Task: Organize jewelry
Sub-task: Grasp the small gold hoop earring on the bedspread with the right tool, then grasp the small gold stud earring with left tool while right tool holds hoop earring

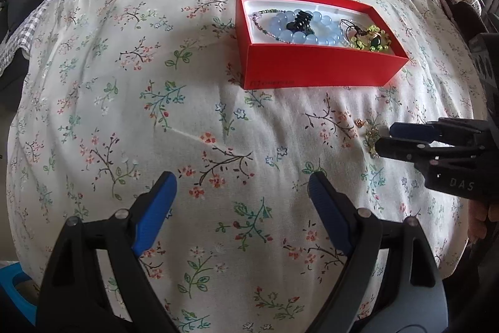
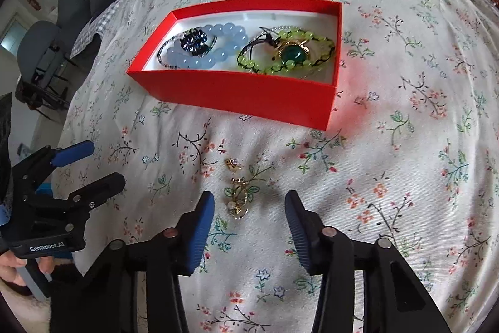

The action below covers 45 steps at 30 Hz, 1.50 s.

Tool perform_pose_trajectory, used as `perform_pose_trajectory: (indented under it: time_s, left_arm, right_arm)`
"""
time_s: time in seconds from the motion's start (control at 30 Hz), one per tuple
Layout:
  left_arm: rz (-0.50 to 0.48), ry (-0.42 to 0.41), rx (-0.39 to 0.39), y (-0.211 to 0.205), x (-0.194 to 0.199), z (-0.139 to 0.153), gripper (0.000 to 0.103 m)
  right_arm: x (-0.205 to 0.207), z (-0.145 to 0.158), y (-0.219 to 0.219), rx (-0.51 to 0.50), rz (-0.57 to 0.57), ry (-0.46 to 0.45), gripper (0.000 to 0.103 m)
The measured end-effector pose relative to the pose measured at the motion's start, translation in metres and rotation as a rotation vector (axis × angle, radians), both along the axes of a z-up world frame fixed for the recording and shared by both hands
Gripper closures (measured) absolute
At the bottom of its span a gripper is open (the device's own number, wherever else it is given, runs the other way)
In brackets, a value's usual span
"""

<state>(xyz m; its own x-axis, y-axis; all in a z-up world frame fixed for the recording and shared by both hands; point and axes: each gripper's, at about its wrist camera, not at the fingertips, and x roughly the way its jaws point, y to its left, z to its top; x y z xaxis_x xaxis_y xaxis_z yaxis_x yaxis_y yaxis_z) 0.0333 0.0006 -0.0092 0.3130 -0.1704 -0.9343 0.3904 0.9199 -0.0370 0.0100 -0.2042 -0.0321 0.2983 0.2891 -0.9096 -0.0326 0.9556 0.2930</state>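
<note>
Now both jaws released, right gripper (image 2: 249,198) over gold earrings (image 2: 237,198), left gripper (image 1: 241,183) beside red box (image 2: 237,92)

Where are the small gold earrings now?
The gold earrings lie on the floral bedspread, in front of the red box, just ahead of the open right gripper.

Left claw (image 1: 241,186) spread wide, right claw (image 2: 249,205) likewise agape

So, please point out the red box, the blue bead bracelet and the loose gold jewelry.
red box (image 2: 237,94): right wrist view, front wall.
blue bead bracelet (image 2: 226,31): right wrist view, far beads.
loose gold jewelry (image 2: 238,197): right wrist view, middle of the cluster.
</note>
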Motion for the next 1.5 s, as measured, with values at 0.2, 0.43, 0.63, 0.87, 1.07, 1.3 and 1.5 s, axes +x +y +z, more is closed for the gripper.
perform_pose_trajectory:
  time_s: [0.2, 0.43, 0.63, 0.87, 1.07, 1.3, 1.5]
  left_arm:
    - [-0.009, 0.006, -0.002, 0.000, 0.001, -0.002, 0.016]
    - [-0.018, 0.008, -0.011, -0.002, 0.001, -0.002, 0.016]
    - [-0.049, -0.001, -0.050, -0.010, -0.002, 0.003, 0.016]
    - [-0.197, -0.008, -0.149, -0.040, -0.017, 0.005, 0.035]
    - [-0.324, -0.014, -0.199, -0.068, -0.027, -0.001, 0.067]
    - [-0.331, -0.030, -0.191, -0.089, -0.017, -0.014, 0.076]
    - [-0.321, -0.045, -0.160, -0.102, -0.010, -0.025, 0.076]
  right_arm:
    - [0.007, -0.010, 0.009, 0.000, -0.003, 0.012, 0.085]
    - [0.013, -0.009, 0.012, 0.008, -0.008, -0.002, 0.090]
    - [0.010, 0.000, 0.003, 0.018, -0.031, -0.024, 0.090]
    - [0.003, 0.004, -0.017, 0.008, -0.070, -0.024, 0.090]
    - [-0.004, 0.008, -0.026, 0.014, -0.082, -0.026, 0.090]
    - [-0.012, 0.010, -0.036, 0.024, -0.091, -0.021, 0.090]
    - [-0.016, 0.009, -0.041, 0.022, -0.085, -0.016, 0.090]
